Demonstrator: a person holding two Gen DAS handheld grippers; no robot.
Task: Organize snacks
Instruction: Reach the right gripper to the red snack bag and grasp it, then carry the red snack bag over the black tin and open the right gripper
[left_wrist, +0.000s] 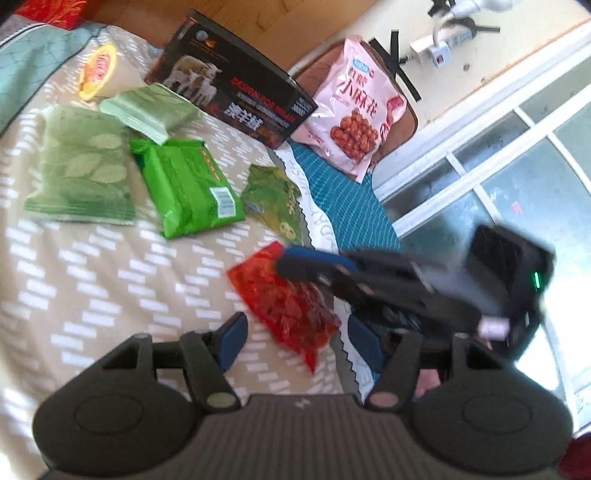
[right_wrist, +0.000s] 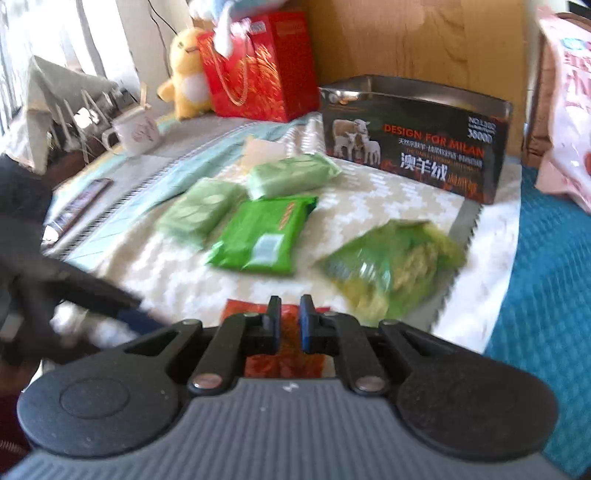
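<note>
The right claw (right_wrist: 289, 325) is clamped on the red snack bag (left_wrist: 286, 304), which sits on the patterned bed cover (left_wrist: 110, 280) near its scalloped edge. The left claw (left_wrist: 295, 341) hangs spread apart just beside that bag. Green packets (left_wrist: 186, 188) lie further up, before a black tin box (right_wrist: 415, 144)

My left wrist camera looks steeply down on the bed (left_wrist: 110, 288) from above; my right sits lower and nearer, facing the far headboard. Both share the green packs (left_wrist: 184, 192) (right_wrist: 262, 236), red pack (left_wrist: 284, 302) (right_wrist: 284, 362) and black box (left_wrist: 229, 81) (right_wrist: 413, 144).
</note>
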